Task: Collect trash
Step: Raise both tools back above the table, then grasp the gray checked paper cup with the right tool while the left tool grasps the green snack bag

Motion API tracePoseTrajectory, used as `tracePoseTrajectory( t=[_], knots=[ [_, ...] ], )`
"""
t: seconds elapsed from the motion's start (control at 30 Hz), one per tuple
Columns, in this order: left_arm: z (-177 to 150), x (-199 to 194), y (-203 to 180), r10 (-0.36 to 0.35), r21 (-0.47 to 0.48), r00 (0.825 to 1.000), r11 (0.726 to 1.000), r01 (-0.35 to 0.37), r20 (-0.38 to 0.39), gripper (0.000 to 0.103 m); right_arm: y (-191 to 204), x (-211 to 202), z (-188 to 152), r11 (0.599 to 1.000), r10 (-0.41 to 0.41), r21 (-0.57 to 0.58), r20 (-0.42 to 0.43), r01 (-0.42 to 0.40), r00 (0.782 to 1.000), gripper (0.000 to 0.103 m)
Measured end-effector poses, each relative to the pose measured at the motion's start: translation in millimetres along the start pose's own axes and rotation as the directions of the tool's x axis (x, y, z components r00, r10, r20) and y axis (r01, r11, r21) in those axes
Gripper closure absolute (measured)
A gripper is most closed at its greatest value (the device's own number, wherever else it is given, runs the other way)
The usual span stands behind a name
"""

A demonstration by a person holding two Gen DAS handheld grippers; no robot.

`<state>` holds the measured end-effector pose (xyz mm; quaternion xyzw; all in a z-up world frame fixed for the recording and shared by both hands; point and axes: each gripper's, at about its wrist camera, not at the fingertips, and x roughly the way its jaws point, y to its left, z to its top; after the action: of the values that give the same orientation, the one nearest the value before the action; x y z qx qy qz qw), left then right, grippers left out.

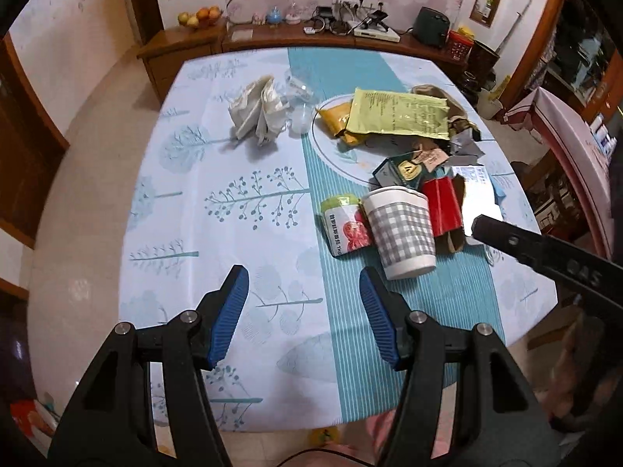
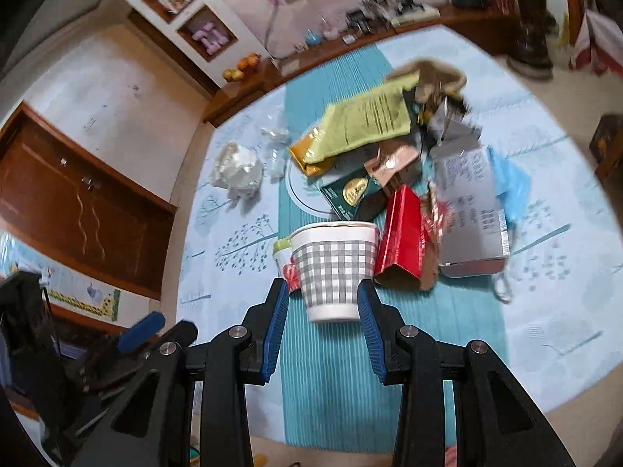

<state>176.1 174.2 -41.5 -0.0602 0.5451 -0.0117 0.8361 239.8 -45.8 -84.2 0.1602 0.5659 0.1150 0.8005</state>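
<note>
From the left wrist, the left gripper hangs spread apart over bare tablecloth, holding nothing. The checked paper cup lies just ahead to the right, at the near edge of the trash pile, touching the red box.

From the right wrist, the right gripper stands apart, its pads flanking the cup's base without visibly touching. The cup's long axis runs away from the gripper, mouth toward the pile. A hard squeeze would probably crush it; an off-centre close may roll it sideways.

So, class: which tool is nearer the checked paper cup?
Right. The right tool is open around the checked paper cup; the left tool hangs open beside it, short of it.
</note>
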Motion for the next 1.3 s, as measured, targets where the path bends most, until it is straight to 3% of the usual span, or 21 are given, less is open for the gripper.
tracePoseTrajectory(
  t=[0.17, 0.23, 0.47, 0.63, 0.77, 1.03, 1.3],
  knots=[
    [7, 28, 6, -0.023, -0.013, 0.999, 1.0, 0.022, -0.045, 0.047, -9, 45, 11, 1.0, 0.008, 0.03, -0.075, -0.005, 0.997, 0.064],
    [9, 38, 7, -0.037, -0.021, 0.997, 0.999, 0.036, -0.066, 0.047, -13, 57, 12, 0.999, 0.005, 0.036, -0.1, -0.002, 0.995, 0.057],
    [17, 64, 7, -0.051, -0.022, 0.993, 0.999, 0.049, -0.105, 0.047, -27, 92, 17, 0.997, 0.03, 0.073, -0.183, -0.016, 0.983, 0.05],
    [24, 80, 7, -0.051, -0.035, 0.991, 0.998, 0.047, -0.127, 0.047, -26, 110, 21, 0.996, 0.066, 0.073, -0.196, -0.053, 0.978, 0.039],
    [34, 98, 6, -0.081, -0.058, 0.986, 0.996, 0.073, -0.146, 0.047, -26, 116, 22, 0.994, 0.098, 0.061, -0.191, -0.087, 0.977, 0.04],
    [48, 127, 0, -0.141, -0.089, 0.976, 0.988, 0.128, -0.164, 0.047, -23, 102, 18, 0.992, 0.111, -0.046, -0.143, -0.118, 0.983, 0.052],
    [47, 159, -5, -0.195, -0.155, 0.962, 0.974, 0.166, -0.193, 0.047, -24, 87, 8, 0.993, 0.063, -0.096, -0.092, -0.071, 0.994, 0.054]
  ],
)
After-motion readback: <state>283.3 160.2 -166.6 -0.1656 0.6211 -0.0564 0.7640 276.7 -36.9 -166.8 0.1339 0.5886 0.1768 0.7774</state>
